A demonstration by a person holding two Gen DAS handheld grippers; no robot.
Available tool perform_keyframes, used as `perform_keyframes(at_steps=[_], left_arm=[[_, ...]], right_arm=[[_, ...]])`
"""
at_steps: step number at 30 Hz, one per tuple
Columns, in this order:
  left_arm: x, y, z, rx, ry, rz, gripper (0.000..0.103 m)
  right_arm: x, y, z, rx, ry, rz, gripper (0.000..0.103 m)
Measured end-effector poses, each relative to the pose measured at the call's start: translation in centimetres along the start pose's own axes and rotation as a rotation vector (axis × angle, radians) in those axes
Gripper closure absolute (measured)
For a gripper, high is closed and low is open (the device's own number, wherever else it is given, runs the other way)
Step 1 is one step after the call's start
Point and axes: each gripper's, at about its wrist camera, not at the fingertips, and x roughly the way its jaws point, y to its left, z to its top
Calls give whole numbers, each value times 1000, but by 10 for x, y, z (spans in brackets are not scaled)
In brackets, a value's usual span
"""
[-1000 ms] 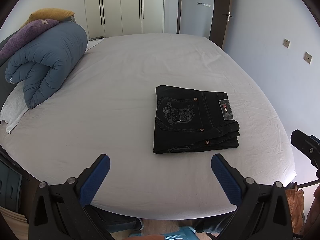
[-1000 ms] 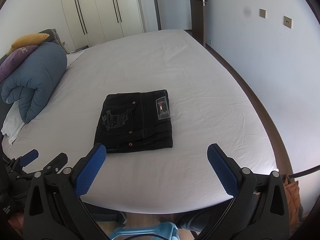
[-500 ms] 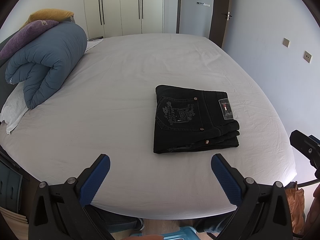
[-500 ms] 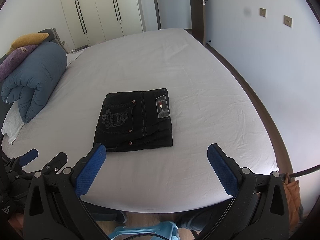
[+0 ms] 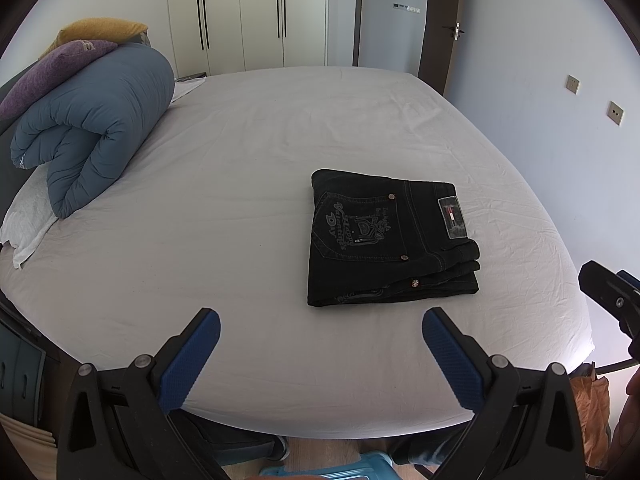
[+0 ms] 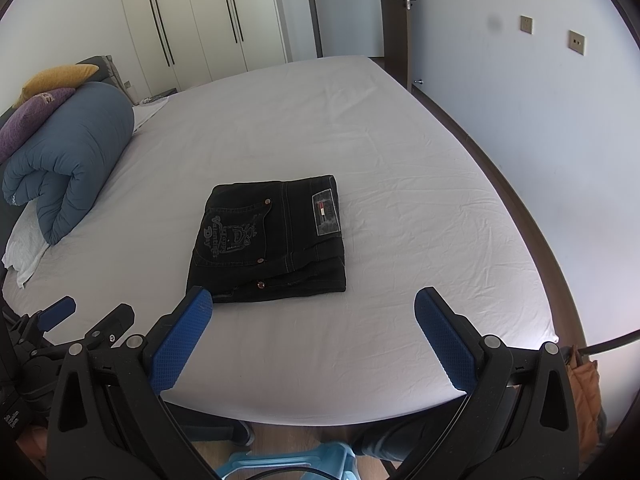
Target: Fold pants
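Black pants point(image 5: 384, 240) lie folded into a neat rectangle on the white bed sheet point(image 5: 224, 216), with an embroidered back pocket and a waistband label facing up. In the right wrist view the same pants point(image 6: 272, 240) rest just beyond the fingers. My left gripper point(image 5: 320, 336) hovers open above the bed's near edge, short of the pants, holding nothing. My right gripper point(image 6: 314, 320) is open too, its blue left fingertip point(image 6: 188, 320) close to the pants' near left corner. The left gripper's tip point(image 6: 60, 312) shows at the right wrist view's left edge.
A rolled blue duvet point(image 5: 96, 128) with purple and yellow pillows point(image 5: 60, 64) sits at the far left of the bed. White wardrobes point(image 5: 240, 12) and a door stand behind. A wall point(image 6: 540, 120) runs along the right. A blue stool point(image 6: 280, 464) and wooden floor lie below.
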Motion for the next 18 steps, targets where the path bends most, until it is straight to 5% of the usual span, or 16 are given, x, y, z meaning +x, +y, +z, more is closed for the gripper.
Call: perform_keyframes(at_steps=[18], left_arm=[[1,3,-2,6,1,0,0]], right_arm=[[3,1,-7,-3,6,-1,0]])
